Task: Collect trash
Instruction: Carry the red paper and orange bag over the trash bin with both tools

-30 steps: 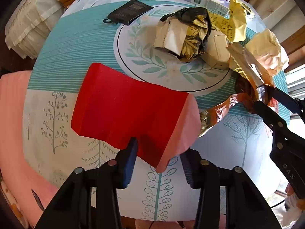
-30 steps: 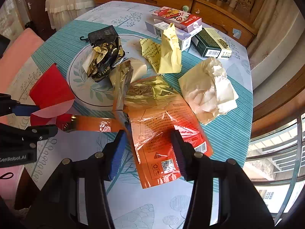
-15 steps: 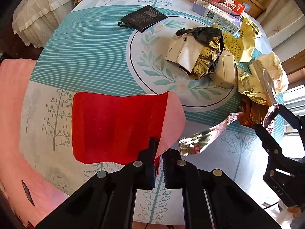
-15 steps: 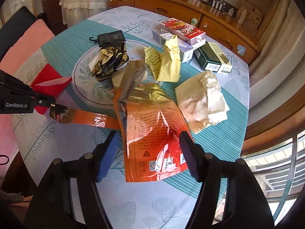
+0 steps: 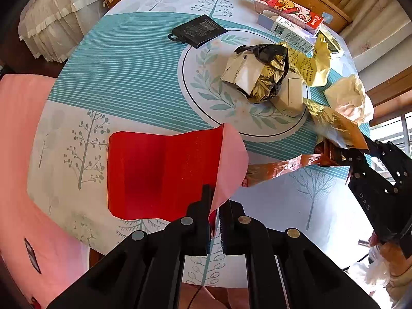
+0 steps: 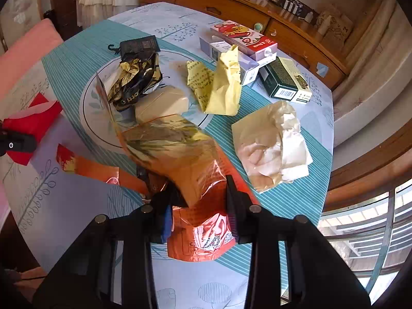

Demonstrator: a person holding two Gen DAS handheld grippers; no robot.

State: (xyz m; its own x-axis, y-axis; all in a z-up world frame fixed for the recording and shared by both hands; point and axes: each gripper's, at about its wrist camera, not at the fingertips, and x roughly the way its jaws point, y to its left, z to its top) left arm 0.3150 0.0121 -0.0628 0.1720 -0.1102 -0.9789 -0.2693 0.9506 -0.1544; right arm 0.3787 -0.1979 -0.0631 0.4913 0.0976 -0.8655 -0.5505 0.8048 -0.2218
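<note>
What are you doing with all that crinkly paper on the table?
A person is picking up trash with two handheld grippers. The left gripper has pinched the edge of a red paper sheet. The right gripper has just been closing around an orange foil wrapper. More crumpled wrappers and boxes wait on the table.

The left gripper (image 5: 215, 206) pinches the near edge of a red paper sheet (image 5: 159, 172), its pink underside curling up. Beyond, on the patterned tablecloth (image 5: 123, 77), lie a crumpled black-and-gold wrapper (image 5: 260, 74) and a black packet (image 5: 198, 31). At right, the right gripper (image 5: 360, 152) grips an orange foil bag (image 5: 285, 167).
</note>
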